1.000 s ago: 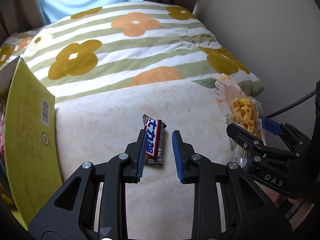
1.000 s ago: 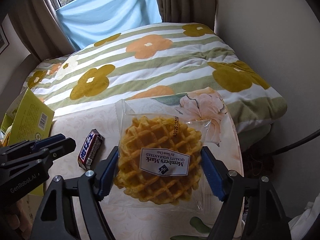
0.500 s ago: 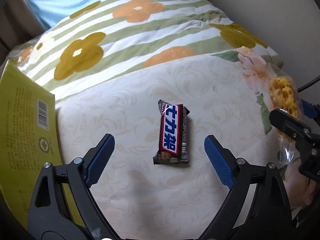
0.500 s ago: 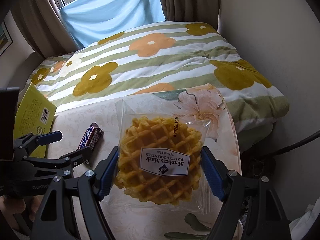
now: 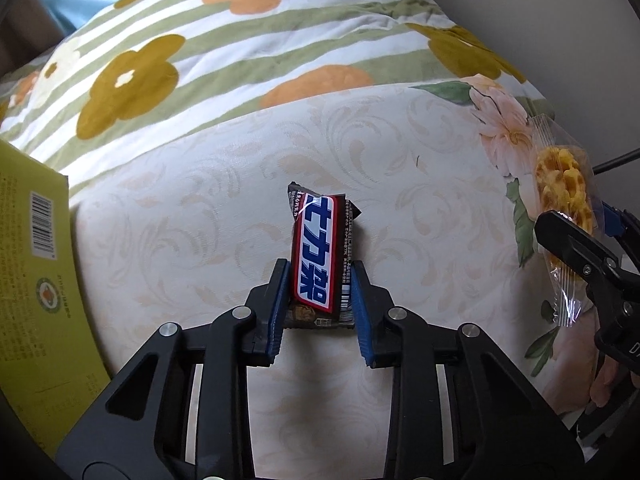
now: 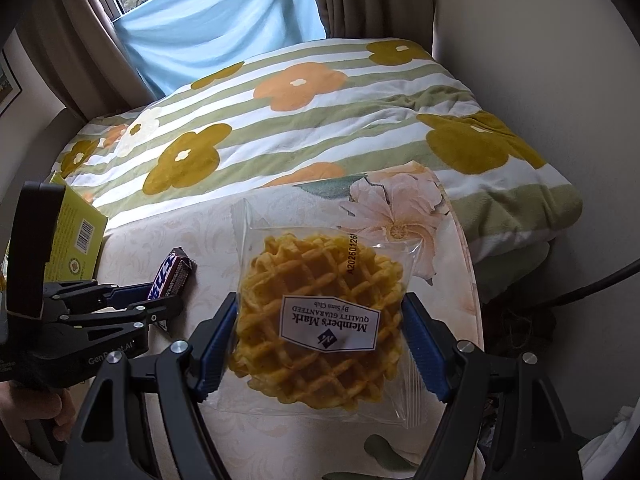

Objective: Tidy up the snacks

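At the centre of the left wrist view, the left gripper (image 5: pixel 320 292) has its blue-padded fingers (image 5: pixel 279 304) closed against both long sides of the chocolate bar (image 5: pixel 320 256), which lies lengthwise on the cream floral cloth (image 5: pixel 180 240), its far end sticking out past the fingertips toward the top of the frame. A yellow-green carton (image 5: pixel 36 276) fills the left edge of that view, barcode showing. At the right edge the right gripper (image 5: pixel 592 240) appears side-on with the clear wrapper of the waffle pack (image 5: pixel 564 184) caught in it.

In the right wrist view, the right gripper (image 6: pixel 322 336) holds the waffle pack (image 6: pixel 316 316) across the lower middle of the frame, one finger pressed on each side of the bag, the label facing the camera upside down. At lower left the left gripper (image 6: pixel 160 300) sits on the bar (image 6: pixel 170 276), with the carton (image 6: pixel 76 240) behind it. A green-striped flowered quilt (image 6: pixel 300 128) covers the upper half, under a blue curtain (image 6: pixel 216 28).
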The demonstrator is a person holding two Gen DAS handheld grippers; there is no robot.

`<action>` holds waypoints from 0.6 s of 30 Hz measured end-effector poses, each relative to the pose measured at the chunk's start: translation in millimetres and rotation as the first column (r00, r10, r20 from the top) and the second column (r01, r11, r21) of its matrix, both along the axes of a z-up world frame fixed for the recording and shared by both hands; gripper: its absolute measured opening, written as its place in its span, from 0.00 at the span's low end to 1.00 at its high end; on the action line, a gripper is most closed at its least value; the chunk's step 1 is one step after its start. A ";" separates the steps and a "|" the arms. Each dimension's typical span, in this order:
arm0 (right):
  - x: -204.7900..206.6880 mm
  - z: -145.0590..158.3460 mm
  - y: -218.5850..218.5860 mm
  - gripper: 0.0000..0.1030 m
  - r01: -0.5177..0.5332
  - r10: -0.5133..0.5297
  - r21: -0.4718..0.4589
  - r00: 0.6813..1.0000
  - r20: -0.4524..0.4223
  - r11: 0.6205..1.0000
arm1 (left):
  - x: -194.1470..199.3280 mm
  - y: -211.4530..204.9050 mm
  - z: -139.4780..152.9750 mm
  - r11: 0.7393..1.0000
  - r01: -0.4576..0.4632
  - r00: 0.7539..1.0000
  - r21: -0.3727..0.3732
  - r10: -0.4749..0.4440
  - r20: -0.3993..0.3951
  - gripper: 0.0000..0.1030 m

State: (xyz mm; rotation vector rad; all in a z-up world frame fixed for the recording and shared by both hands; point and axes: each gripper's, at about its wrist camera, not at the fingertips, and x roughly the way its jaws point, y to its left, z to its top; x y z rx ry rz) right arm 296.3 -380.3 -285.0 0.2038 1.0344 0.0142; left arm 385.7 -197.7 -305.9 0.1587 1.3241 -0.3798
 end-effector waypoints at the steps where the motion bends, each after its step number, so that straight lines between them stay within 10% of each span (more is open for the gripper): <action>1: 0.2 -0.1 -0.1 0.72 0.000 0.000 0.001 1.000 -0.002 1.000 | 0.5 0.2 0.5 1.000 -0.003 1.000 -0.006 0.003 -0.001 0.26; 10: -4.4 10.6 -2.2 0.72 -0.011 0.011 -0.003 1.000 0.024 1.000 | -3.5 2.1 33.9 0.996 -0.040 0.997 -0.077 0.045 0.058 0.25; 18: -3.6 73.8 9.2 0.72 -0.084 0.087 -0.030 0.988 0.130 0.996 | -21.1 32.4 128.1 0.980 -0.107 0.968 -0.170 0.142 0.208 0.25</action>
